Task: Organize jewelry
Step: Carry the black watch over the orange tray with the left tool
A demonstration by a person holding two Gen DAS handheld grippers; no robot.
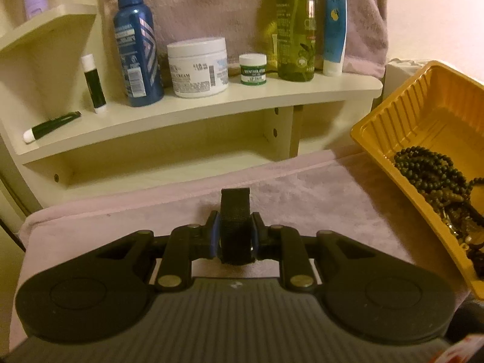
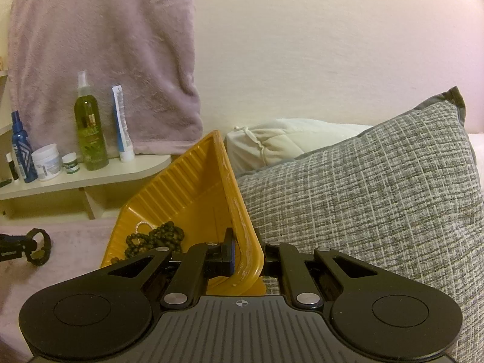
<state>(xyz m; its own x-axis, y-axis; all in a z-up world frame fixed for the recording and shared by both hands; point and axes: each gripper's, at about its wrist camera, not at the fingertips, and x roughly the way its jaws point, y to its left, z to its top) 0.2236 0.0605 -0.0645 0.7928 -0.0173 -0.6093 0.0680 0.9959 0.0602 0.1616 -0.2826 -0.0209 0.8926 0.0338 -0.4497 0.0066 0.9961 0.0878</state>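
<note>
My left gripper [image 1: 235, 236] is shut on a black band-like bracelet [image 1: 235, 211], held just above the pink fleece cloth [image 1: 302, 199]. It also shows at the left edge of the right wrist view [image 2: 37, 246]. My right gripper [image 2: 246, 257] is shut on the near rim of a yellow plastic tray [image 2: 239, 211], which is tilted. The tray [image 1: 423, 115] holds dark bead necklaces [image 1: 432, 169] and other jewelry; the beads [image 2: 157, 237] and a small pearl loop [image 2: 143, 225] show in the right wrist view.
A cream shelf [image 1: 211, 103] behind holds a blue spray bottle [image 1: 136, 48], white cream jar [image 1: 198, 66], small green jar [image 1: 253, 69], green bottle [image 1: 296, 27], blue tube [image 1: 335, 27] and lip balms. A grey pillow [image 2: 378, 199] lies right of the tray.
</note>
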